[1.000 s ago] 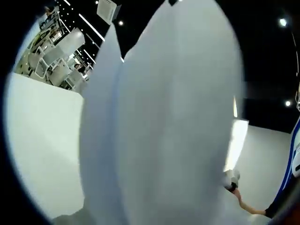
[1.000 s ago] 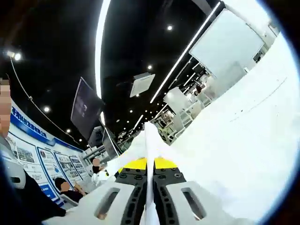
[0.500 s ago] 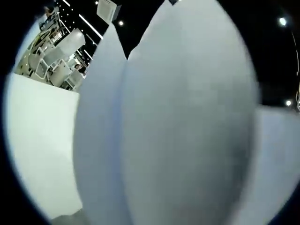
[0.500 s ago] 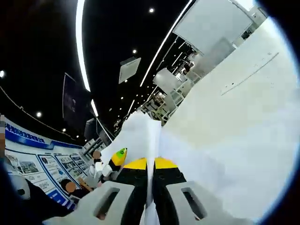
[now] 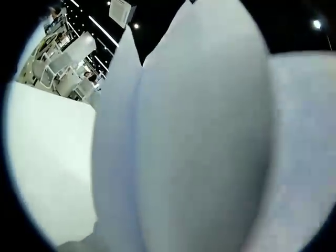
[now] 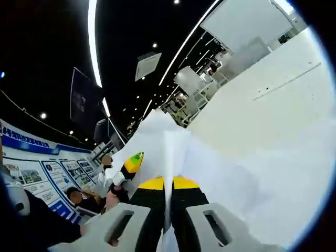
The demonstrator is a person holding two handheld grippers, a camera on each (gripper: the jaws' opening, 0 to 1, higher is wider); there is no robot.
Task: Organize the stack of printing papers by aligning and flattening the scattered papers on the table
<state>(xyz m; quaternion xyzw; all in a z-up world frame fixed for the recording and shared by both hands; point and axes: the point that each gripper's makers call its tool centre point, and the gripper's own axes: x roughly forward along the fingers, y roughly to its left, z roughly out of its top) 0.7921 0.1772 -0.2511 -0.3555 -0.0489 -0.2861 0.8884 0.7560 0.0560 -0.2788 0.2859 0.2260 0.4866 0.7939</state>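
Left gripper view: white sheets of paper (image 5: 199, 136) bulge close before the lens, hiding the left tongs, so their state cannot be told. The pale counter (image 5: 47, 157) lies to the left, under a dark ceiling with lamps.

Right gripper view: the right tongs (image 6: 168, 185), yellow-tipped, are clenched on the paper's (image 6: 169, 152) edge, which rises upright between the jaws. The left tongs (image 6: 131, 163) appear beyond, at the sheets' far side. The white counter (image 6: 262, 105) extends to the right.

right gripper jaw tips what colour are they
Yellow tips on the right gripper, shut on the papers; clearest in the right gripper view.
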